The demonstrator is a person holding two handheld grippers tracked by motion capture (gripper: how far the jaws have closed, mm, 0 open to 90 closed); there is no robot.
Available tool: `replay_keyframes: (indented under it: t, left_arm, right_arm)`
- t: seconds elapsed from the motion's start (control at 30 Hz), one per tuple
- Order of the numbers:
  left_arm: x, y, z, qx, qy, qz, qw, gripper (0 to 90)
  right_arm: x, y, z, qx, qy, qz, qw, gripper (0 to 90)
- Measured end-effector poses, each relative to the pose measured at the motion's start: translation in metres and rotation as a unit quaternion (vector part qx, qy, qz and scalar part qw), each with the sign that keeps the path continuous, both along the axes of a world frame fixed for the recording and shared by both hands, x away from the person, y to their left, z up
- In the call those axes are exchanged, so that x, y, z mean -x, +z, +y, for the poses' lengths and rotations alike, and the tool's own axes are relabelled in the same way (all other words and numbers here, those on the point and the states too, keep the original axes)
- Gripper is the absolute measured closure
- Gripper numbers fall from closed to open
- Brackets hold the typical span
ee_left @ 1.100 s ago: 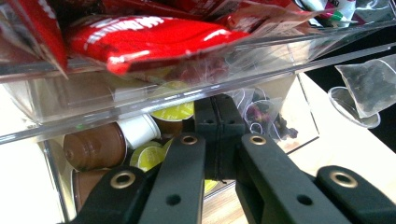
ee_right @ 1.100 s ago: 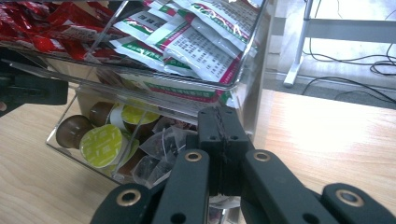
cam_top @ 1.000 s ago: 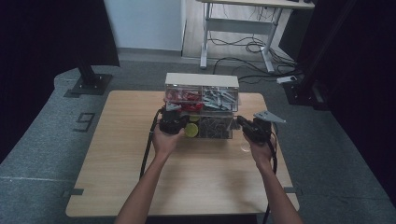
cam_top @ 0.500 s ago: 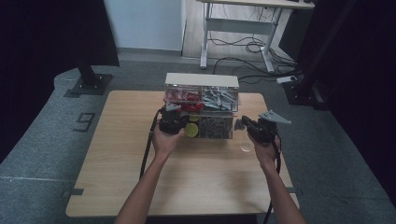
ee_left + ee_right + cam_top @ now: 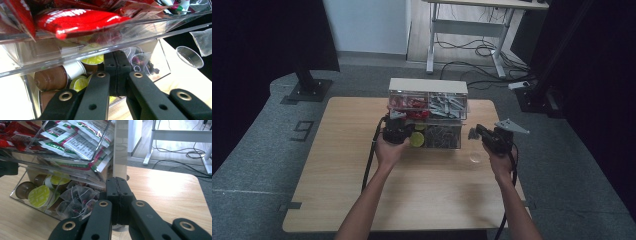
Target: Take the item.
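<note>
A clear two-tier organizer [image 5: 427, 85] stands at the table's back middle. Its upper tray holds red packets [image 5: 80, 20] and white-green sachets [image 5: 80, 142]. The lower bin holds brown capsules with yellow-green lids [image 5: 38, 192] and tea bags [image 5: 77, 200]. My left gripper [image 5: 398, 121] [image 5: 117, 53] is shut at the lower bin's mouth, under the upper tray's lip, with nothing seen between its jaws. My right gripper [image 5: 473, 133] [image 5: 117, 181] hovers off the organizer's right front corner, shut on a translucent tea bag [image 5: 203, 41]. The bag hangs above a small clear cup [image 5: 475, 158] [image 5: 189, 57].
The wooden table [image 5: 412, 200] has open surface in front of the organizer and on both sides. Both forearms come in from the near edge. Beyond the table are a desk frame [image 5: 472, 30] with floor cables and a black stand base [image 5: 307, 90].
My right gripper has drawn back from the organizer's lower bin and lifted a little, uncovering the clear cup below it. The left gripper has stayed in place.
</note>
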State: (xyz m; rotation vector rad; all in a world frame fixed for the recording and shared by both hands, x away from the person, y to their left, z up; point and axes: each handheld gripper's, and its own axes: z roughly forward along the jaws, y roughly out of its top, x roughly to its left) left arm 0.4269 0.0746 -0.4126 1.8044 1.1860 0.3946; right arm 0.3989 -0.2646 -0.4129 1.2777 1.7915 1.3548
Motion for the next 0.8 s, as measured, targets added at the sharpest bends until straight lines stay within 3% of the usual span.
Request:
replay_keyframes:
  t: [0.8]
  left_arm:
    - [0.0,0.0,-0.002,-0.002,0.001,0.0,1.0,89.8]
  right_arm:
    - [0.004,-0.007,-0.025,-0.001,-0.024,0.005,0.9997,89.2]
